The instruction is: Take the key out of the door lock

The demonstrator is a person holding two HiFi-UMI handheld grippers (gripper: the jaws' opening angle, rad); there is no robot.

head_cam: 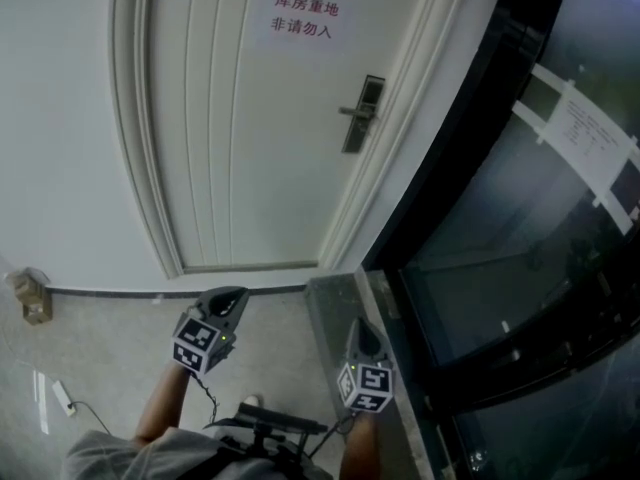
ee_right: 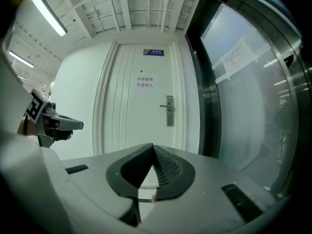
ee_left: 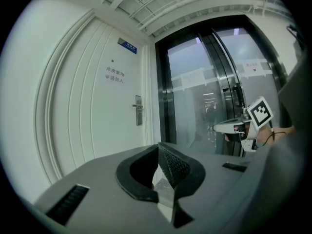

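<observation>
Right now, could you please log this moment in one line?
left gripper: shut, empty | right gripper: shut, empty | door lock: untouched | key: not discernible

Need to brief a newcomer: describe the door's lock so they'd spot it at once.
Find the white panelled door left of the dark glass wall. On its right edge, below the red-lettered notice, sits a tall narrow lock plate with a lever pointing left. It alone is grey metal against the white.
</observation>
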